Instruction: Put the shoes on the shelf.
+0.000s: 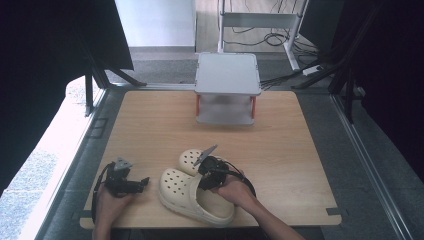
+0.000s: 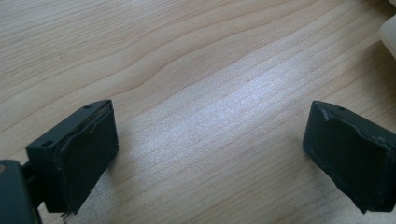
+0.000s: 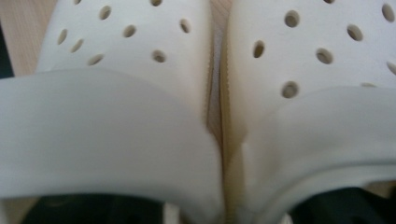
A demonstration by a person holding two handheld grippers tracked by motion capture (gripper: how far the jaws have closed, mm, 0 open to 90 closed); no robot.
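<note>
The right claw (image 1: 207, 172) sits over the two cream clogs, its black jaws reaching down into the shoe openings. In the right gripper view each dark jaw tip shows at the bottom edge inside a different shoe, one under the left clog (image 3: 107, 135) and one under the right clog (image 3: 317, 130), with the two inner walls pressed side by side between them. So the claw is pinching the pair together by their adjoining walls. In the high view the nearer clog (image 1: 192, 197) lies toward the front edge of the bench (image 1: 280, 140), and the farther clog (image 1: 189, 159) peeks out just behind the claw, the two touching.

The left claw (image 1: 131, 186) rests low on the bench just beside the nearer clog, apart from it. The left gripper view shows its jaws spread wide with bare wood grain between them and a pale clog edge (image 2: 388, 32) at the upper right.

At the far edge of the bench stands a small grey two-tier rack (image 1: 227, 75) with orange posts.
</note>
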